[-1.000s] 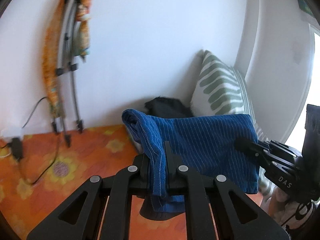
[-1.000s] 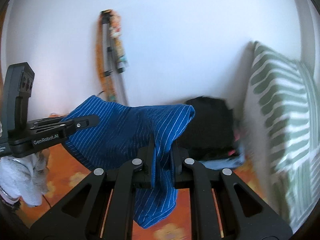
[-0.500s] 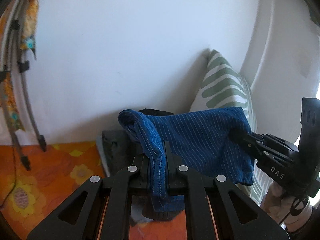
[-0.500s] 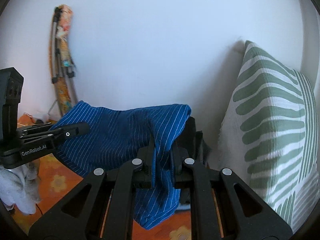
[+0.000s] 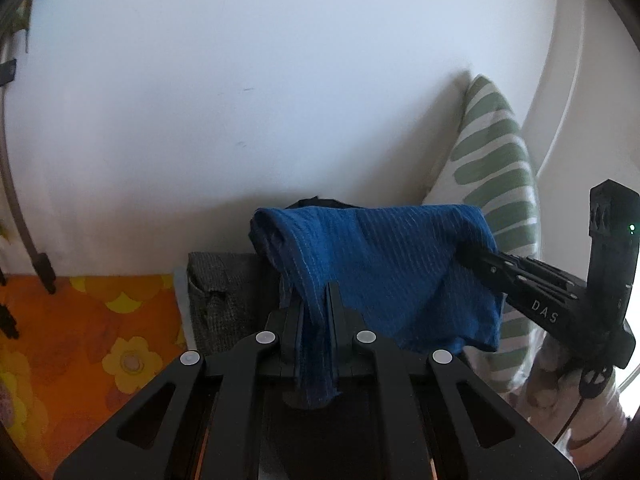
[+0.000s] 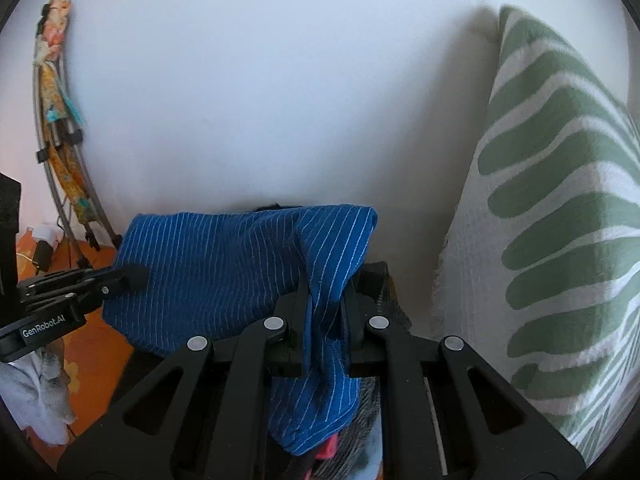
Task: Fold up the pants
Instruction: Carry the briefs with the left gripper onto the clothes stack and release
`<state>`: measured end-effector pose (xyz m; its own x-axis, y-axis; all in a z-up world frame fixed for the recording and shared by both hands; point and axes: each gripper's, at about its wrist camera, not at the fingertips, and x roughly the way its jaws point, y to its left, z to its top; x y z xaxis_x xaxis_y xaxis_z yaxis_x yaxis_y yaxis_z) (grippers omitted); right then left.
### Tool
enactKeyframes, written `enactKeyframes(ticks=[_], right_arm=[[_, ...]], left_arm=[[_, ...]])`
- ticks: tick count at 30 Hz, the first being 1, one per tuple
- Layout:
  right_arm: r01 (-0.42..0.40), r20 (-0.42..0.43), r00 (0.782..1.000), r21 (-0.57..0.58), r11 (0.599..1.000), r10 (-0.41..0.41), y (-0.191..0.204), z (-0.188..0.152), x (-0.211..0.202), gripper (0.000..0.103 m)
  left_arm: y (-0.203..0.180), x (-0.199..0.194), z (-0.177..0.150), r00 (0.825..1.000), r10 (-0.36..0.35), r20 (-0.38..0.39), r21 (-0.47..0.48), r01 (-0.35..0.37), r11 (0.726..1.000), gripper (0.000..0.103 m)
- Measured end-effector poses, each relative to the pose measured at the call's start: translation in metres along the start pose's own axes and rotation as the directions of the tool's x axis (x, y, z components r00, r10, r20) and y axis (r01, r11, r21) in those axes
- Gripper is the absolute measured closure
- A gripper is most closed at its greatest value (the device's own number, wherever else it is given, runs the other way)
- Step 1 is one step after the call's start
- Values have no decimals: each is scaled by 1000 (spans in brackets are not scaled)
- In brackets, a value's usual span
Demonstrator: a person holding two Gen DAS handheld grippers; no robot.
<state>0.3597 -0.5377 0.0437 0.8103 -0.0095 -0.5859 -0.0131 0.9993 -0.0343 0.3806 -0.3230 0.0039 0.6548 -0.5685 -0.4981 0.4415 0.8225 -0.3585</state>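
A plain white wall (image 5: 240, 100) fills the far side of both my views. Against it on the right leans a large cushion (image 6: 560, 240) with green leaf-shaped stripes on white; from my left wrist camera it stands behind the cloth, on the right (image 5: 496, 168). Below lies an orange floral cover (image 5: 80, 340), reaching to the near left.

The blue pinstriped pants (image 5: 380, 272) hang in the air between my two grippers, folded into a short wide band, held up in front of the wall. From the right wrist camera the same cloth (image 6: 224, 272) spreads left from my fingers, its top edge roughly level.

Under the pants, close to the wall, sits a grey knitted item (image 5: 224, 300), with something dark just behind the cloth's top edge that I cannot identify.

At the far left, a folded metal frame wrapped in orange patterned fabric (image 6: 60, 132) leans on the wall.

My left gripper (image 5: 316, 308) is closed down on the left corner of the pants, a tail of fabric drooping between the fingers toward me. My right gripper (image 6: 324, 300) is likewise pinched tight on the right corner, a longer flap hanging below. Each gripper shows in the other's view, its tip pressed into the cloth.
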Motion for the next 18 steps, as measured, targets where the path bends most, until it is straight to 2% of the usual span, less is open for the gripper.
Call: enactKeyframes(ticks=[1, 3, 4, 5, 10, 13, 15, 18], right_arm=[[11, -14, 1000, 2, 1000, -11, -4, 0, 5, 89], [43, -46, 998, 13, 999, -42, -13, -1, 16, 74], [69, -52, 996, 16, 997, -68, -16, -2, 18, 55], [104, -51, 993, 28, 994, -103, -21, -3, 18, 41], [127, -45, 991, 53, 990, -125, -30, -10, 9, 39], [92, -23, 996, 66, 994, -91, -26, -14, -4, 39], [84, -26, 996, 41, 996, -83, -23, -16, -7, 39], [132, -72, 988, -45, 990, -135, -13, -24, -4, 39]], left_arm=[[1, 3, 0, 1000, 7, -5, 2, -7, 1000, 95], [1, 9, 1, 999, 35, -11, 13, -35, 999, 94], [1, 11, 2, 999, 46, -11, 16, -46, 999, 94], [2, 11, 2, 998, 62, -9, 21, -62, 998, 91], [3, 10, 0, 993, 116, -6, 57, -116, 992, 90], [4, 6, 0, 992, 129, -3, 65, -129, 990, 87], [4, 3, 0, 990, 142, -10, 81, -140, 987, 87], [7, 3, 0, 987, 161, -22, 93, -159, 983, 87]])
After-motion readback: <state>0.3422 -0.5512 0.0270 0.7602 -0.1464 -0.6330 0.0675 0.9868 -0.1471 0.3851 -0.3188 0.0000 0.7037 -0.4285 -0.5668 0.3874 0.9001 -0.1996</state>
